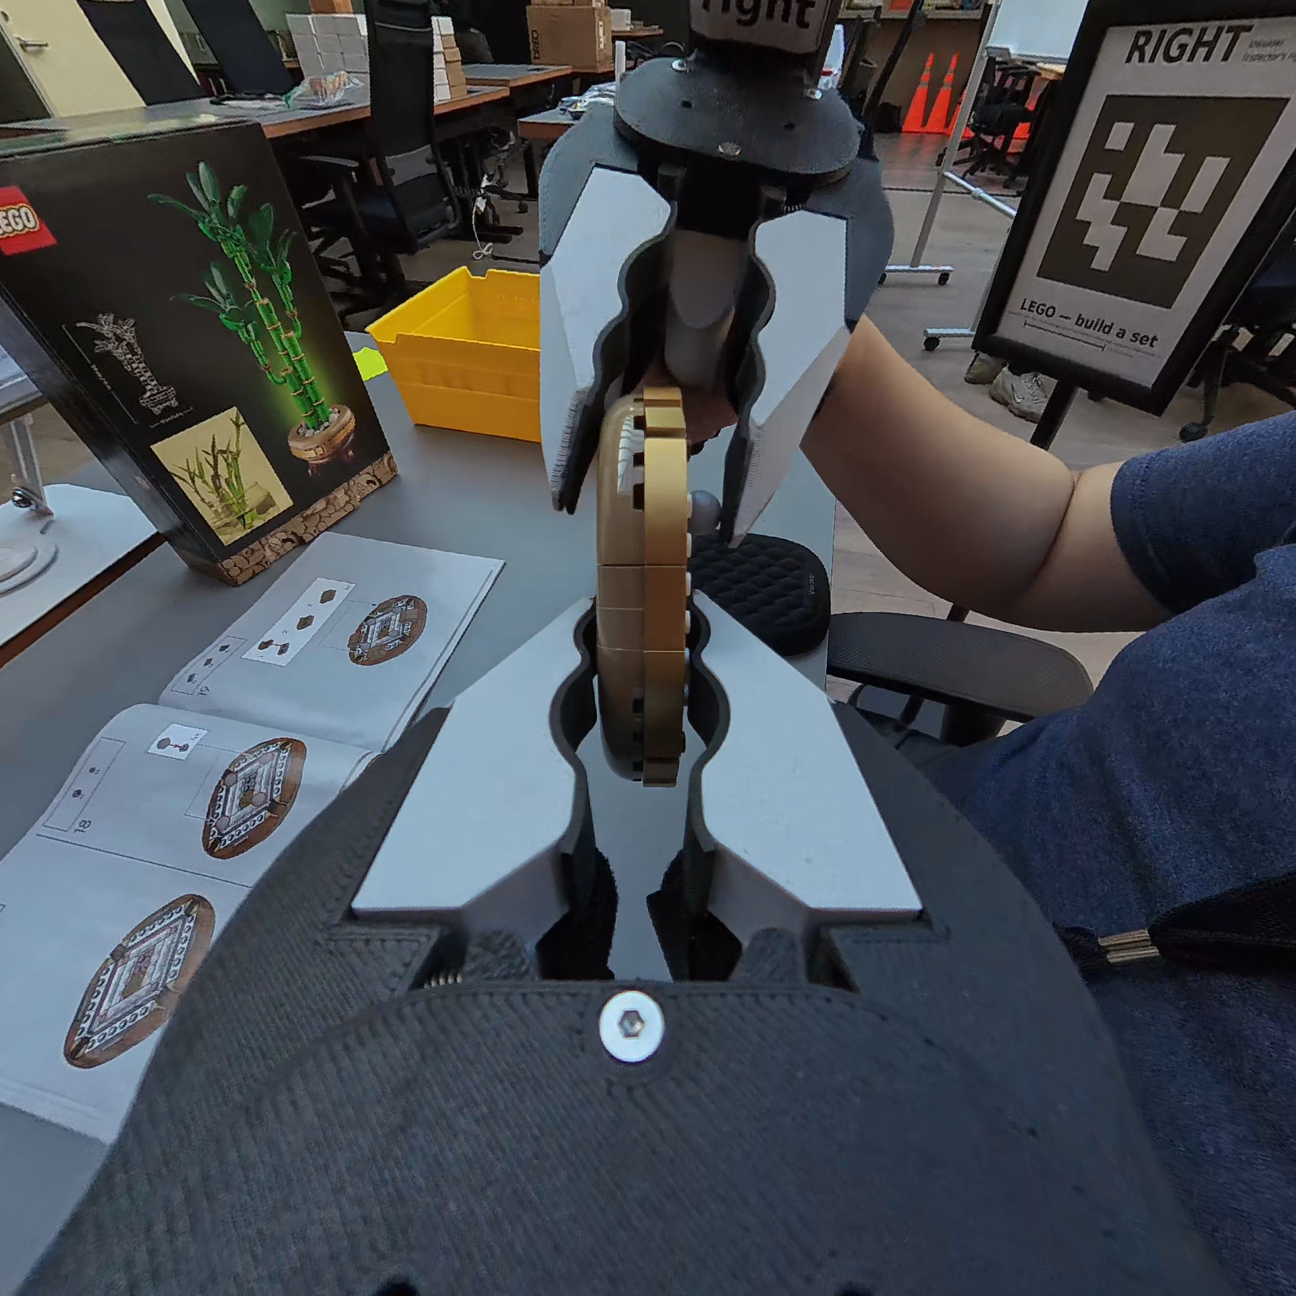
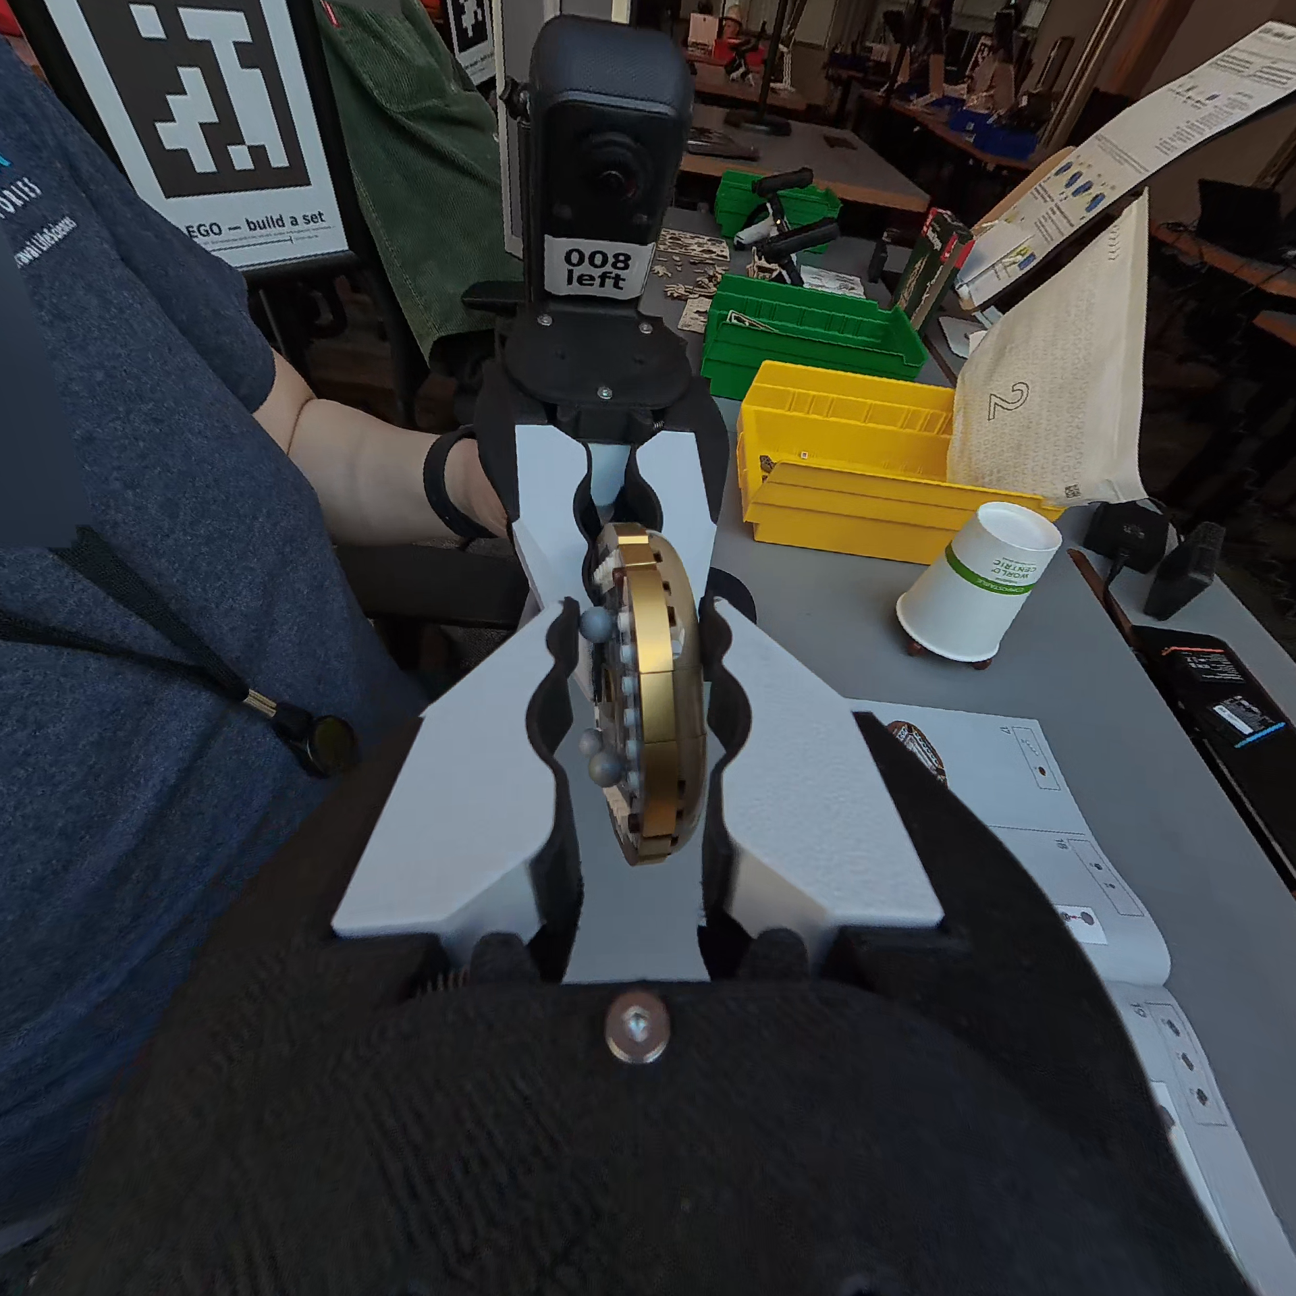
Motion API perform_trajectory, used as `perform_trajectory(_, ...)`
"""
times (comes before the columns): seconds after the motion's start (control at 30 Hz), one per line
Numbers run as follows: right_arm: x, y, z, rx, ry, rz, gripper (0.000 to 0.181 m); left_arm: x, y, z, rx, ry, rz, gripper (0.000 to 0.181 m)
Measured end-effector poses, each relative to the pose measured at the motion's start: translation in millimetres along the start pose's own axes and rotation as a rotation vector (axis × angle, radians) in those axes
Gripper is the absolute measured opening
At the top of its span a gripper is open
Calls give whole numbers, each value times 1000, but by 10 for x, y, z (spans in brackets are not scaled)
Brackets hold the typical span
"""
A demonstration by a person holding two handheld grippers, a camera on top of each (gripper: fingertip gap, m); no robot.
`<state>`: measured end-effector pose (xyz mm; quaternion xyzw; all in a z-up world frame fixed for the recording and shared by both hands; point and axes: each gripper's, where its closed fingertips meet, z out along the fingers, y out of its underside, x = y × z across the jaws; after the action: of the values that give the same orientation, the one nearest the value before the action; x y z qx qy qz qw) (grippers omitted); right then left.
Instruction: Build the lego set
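Between the two facing grippers, above the grey table (image 1: 449, 491), the round gold Lego base (image 1: 642, 603) stands on edge. The left gripper (image 1: 642, 631) clamps its near rim; the right gripper (image 1: 649, 505) straddles the far rim, clenched or not I cannot tell. Judged best: keep the disc steady, squeeze squarely, spare the grey ball studs (image 2: 602, 768). Beyond lie the instruction booklet (image 1: 336, 631) and yellow bin (image 1: 463, 365).

Round lego base (image 1: 642, 596) held on edge above the table (image 1: 456, 505), between left gripper (image 1: 642, 624) and right gripper (image 1: 649, 505), tips facing. Open instruction booklet (image 1: 231, 764) flat on table at left, set box (image 1: 175, 336) upright behind it. Bin (image 1: 463, 351) beyond; upside-down cup (image 2: 978, 582) before bins (image 2: 841, 463).
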<state>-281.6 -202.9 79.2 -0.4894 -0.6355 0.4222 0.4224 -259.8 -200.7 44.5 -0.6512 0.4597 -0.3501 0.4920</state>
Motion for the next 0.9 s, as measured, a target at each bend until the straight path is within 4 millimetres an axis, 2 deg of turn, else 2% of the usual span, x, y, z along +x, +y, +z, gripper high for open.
perform_trajectory(0.37, -4, 45, -9, -44, -4, -17, 34, 0, 0, 14, -12, 1, 1, 20)
perform_trajectory(0.9, -16, 31, -14, -22, 1, -54, 33, 0, -19, 1, -10, -4, 12, 20)
